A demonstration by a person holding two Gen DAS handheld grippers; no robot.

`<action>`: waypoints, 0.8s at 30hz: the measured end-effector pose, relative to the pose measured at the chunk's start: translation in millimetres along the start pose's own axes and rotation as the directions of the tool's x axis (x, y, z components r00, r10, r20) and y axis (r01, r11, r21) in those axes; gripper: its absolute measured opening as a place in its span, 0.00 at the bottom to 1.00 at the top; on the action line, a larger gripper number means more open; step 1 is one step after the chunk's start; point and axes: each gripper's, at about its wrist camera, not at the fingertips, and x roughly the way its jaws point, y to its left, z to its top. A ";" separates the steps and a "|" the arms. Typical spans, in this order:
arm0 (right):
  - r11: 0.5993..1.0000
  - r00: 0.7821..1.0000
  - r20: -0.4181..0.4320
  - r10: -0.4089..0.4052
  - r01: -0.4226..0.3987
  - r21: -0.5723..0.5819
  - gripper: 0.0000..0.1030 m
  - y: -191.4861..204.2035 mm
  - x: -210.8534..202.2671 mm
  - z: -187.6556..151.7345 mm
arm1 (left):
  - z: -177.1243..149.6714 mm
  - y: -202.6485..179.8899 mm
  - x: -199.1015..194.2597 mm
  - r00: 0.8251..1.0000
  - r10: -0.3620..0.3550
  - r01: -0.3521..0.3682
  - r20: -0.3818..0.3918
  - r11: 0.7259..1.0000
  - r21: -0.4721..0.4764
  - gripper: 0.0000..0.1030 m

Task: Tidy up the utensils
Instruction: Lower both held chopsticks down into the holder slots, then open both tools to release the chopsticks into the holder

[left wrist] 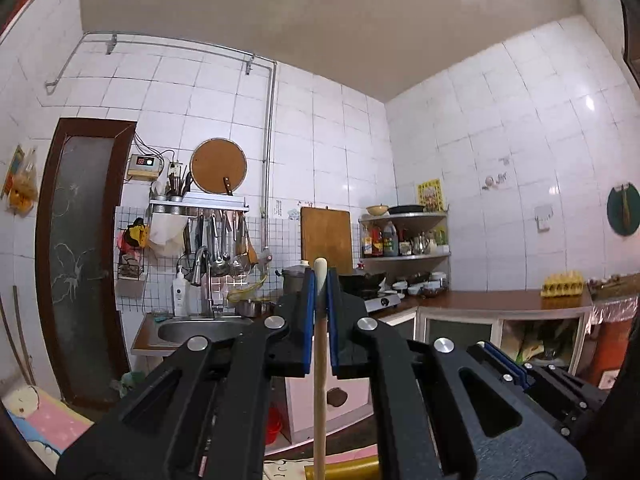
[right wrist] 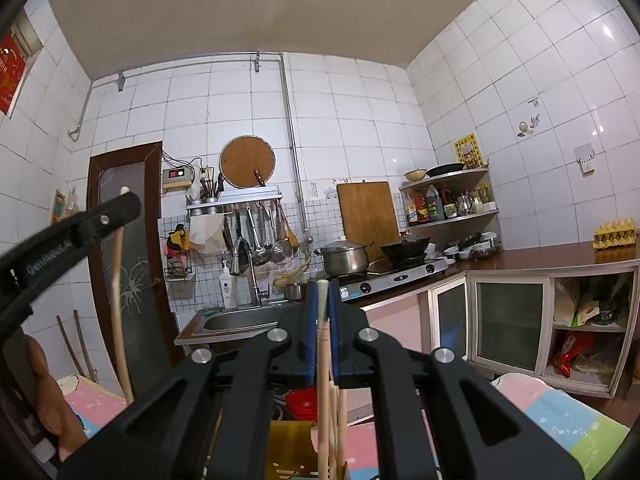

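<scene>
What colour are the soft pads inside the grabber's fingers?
Blue pads on the black left gripper, clearest in the left wrist view.

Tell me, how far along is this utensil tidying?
Nothing looks put away yet. In hand: the left hand-held gripper is shut on one wooden stick, and the right hand-held gripper is shut on another wooden utensil, with more sticks just behind it. Both point upright. Left: placing them, perhaps in the yellow container below, whose contents are hidden.
</scene>
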 end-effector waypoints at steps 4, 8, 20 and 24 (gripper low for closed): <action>1.000 1.000 -0.007 0.006 -0.006 0.008 0.06 -1.5 3.0 1.7 | 4.9 12.8 18.6 0.998 -0.010 0.006 -0.066 0.998 -0.059 0.04; 1.000 0.999 -0.049 0.015 -0.014 0.027 0.06 -2.8 12.9 1.0 | 6.7 24.4 35.9 0.991 -0.002 -0.010 -0.133 0.996 -0.088 0.04; 0.999 0.967 -0.255 -0.021 0.012 -0.035 0.47 -1.1 6.3 3.3 | 13.7 43.9 22.2 0.971 0.014 -0.026 -0.239 0.999 -0.047 0.54; 0.998 0.950 -0.309 -0.045 0.030 -0.055 0.56 -3.1 -19.2 9.3 | 17.4 67.4 -14.1 0.960 0.041 -0.051 -0.276 0.998 -0.031 0.82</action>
